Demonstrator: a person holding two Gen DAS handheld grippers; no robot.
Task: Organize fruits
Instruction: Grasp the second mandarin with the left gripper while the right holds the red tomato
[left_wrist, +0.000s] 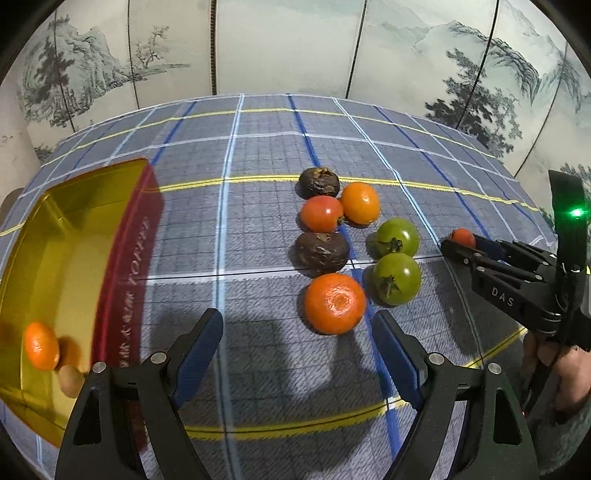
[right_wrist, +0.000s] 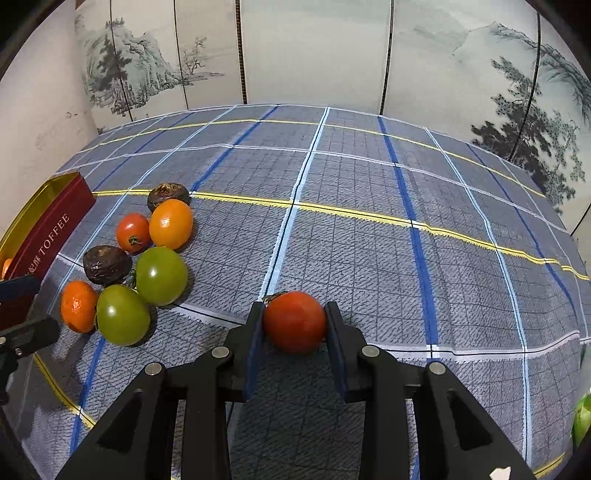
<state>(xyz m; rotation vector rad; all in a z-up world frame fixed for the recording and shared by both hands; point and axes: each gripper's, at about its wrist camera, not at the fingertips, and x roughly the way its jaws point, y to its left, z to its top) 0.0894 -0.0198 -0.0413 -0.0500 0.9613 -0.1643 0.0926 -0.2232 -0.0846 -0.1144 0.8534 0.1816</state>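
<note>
My right gripper (right_wrist: 294, 325) is shut on a red tomato (right_wrist: 294, 320), also visible from the left wrist as the red tomato (left_wrist: 463, 237) at the tips of the right gripper (left_wrist: 452, 243). My left gripper (left_wrist: 297, 325) stands open just in front of a mandarin (left_wrist: 335, 303), nothing between its fingers. On the checked cloth lies a cluster: two green tomatoes (left_wrist: 397, 278), a red tomato (left_wrist: 321, 213), an orange fruit (left_wrist: 360, 203) and two dark wrinkled fruits (left_wrist: 321, 253). A red and gold tin (left_wrist: 122, 236) at the left holds a mandarin (left_wrist: 41, 346).
The table wears a blue-grey checked cloth (right_wrist: 369, 240). A painted folding screen (right_wrist: 314, 48) stands behind it. A green fruit (right_wrist: 583, 421) shows at the right edge of the right wrist view. A hand (left_wrist: 565, 373) grips the right tool's handle.
</note>
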